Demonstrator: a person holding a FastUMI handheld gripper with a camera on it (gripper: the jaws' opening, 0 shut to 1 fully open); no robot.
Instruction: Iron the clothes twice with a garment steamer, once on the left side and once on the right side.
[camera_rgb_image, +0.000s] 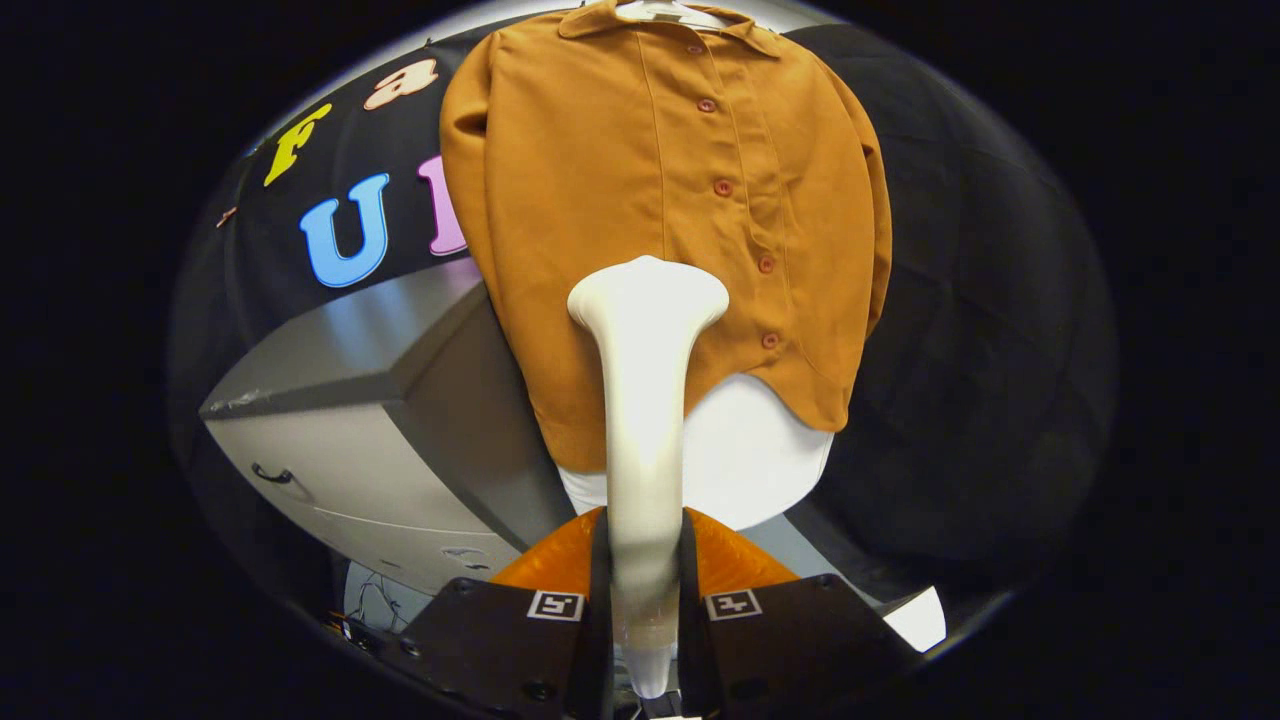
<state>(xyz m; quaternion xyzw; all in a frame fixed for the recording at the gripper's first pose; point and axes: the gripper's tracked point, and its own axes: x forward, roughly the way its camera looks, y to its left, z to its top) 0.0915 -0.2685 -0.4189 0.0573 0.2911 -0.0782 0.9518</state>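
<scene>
A brown button-up shirt (640, 200) hangs on a white hanger (660, 10) in front of a white board (760, 450). My gripper (645, 570) is shut on the handle of a white garment steamer (645, 400), which stands up between the fingers. The steamer's wide head (648, 290) lies over the lower middle of the shirt, just left of the button row (745, 225). Whether the head touches the cloth I cannot tell.
A grey cabinet (380, 420) with a drawer handle (272, 474) stands to the left of the shirt, close to its hem. Black cloth wall (980, 350) runs behind and to the right. Something orange (740, 560) lies just behind the fingers.
</scene>
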